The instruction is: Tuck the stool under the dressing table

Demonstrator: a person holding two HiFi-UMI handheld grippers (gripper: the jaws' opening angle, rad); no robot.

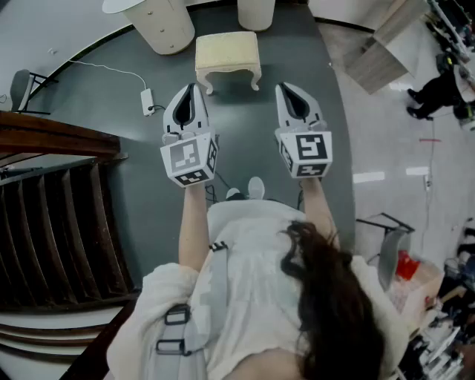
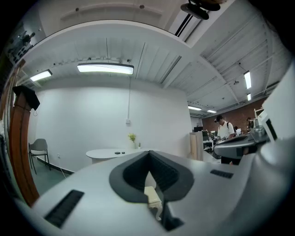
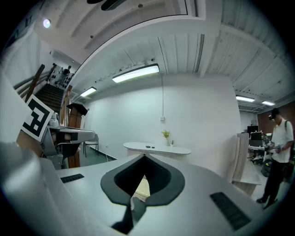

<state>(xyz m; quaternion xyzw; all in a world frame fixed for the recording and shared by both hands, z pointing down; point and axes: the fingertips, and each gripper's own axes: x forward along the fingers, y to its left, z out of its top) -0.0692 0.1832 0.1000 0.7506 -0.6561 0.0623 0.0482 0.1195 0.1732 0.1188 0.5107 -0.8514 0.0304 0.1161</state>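
The cream stool (image 1: 228,58) with curved legs stands on the dark floor, a little out from the white dressing table (image 1: 159,22) at the top of the head view. My left gripper (image 1: 191,90) and right gripper (image 1: 285,89) are held side by side, both short of the stool and apart from it. The jaws of both are shut with nothing between them. In the left gripper view a bit of the stool (image 2: 152,196) shows through the jaw opening, with the oval table top (image 2: 115,153) beyond. In the right gripper view the stool (image 3: 142,188) and the table (image 3: 156,148) show the same way.
A dark wooden staircase (image 1: 52,185) fills the left side. A power adapter with its cable (image 1: 148,100) lies on the floor left of the stool, and a grey chair (image 1: 22,85) stands at the far left. A person (image 1: 438,93) and a wooden unit (image 1: 378,52) are at the right.
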